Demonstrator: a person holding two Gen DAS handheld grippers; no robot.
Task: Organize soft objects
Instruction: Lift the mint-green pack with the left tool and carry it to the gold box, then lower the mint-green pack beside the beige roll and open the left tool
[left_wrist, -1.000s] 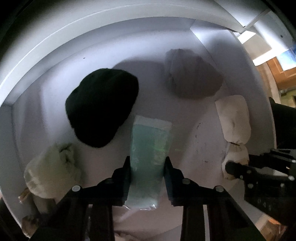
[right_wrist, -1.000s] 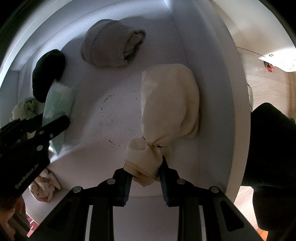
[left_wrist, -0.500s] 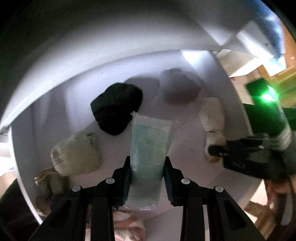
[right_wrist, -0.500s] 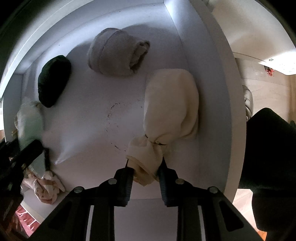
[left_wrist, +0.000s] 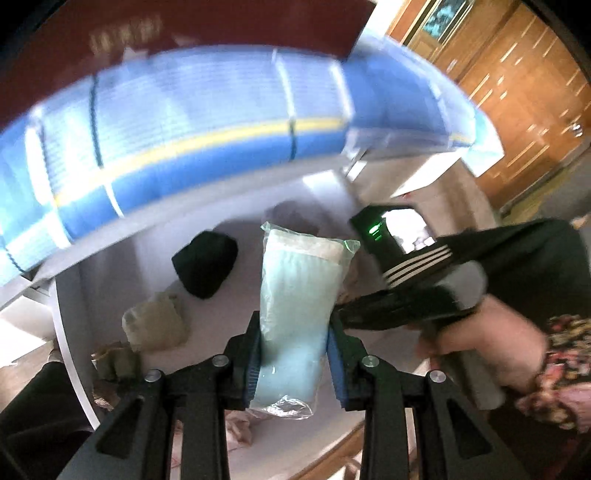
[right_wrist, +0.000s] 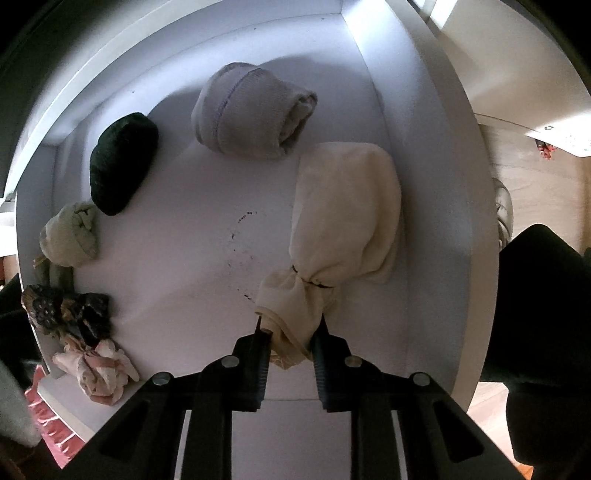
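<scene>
Left wrist view: closest to us, our left gripper (left_wrist: 293, 354) is clamped on a pale blue soft item sealed in a clear plastic bag (left_wrist: 295, 314), which stands upright between the blue pads and hangs in the air above the white drawer (left_wrist: 74, 332). Just to the right, a hand (left_wrist: 491, 332) in a dark striped sleeve (left_wrist: 480, 251) holds our right gripper's body down into the drawer. Lower and farther, on the drawer floor, lie a pale green bundle (left_wrist: 155, 321) and a black bundle (left_wrist: 205, 264). Beyond them a blue foam stack (left_wrist: 203, 122) crosses the top, blurred.

Right wrist view: nearest, our right gripper (right_wrist: 290, 341) has its jaws pinched on the tied neck of a cream bundle (right_wrist: 343, 218); they have just been closing and now squeeze the cloth. That bundle lies on the drawer (right_wrist: 184, 266) floor against the right wall. To the left near the front are a pink-and-white bundle (right_wrist: 98, 373) and a dark patterned one (right_wrist: 66, 310), then the pale green bundle (right_wrist: 70, 236). Farther back sit the black bundle (right_wrist: 123, 162) and a grey rolled bundle (right_wrist: 251, 114) near the rear wall.
</scene>
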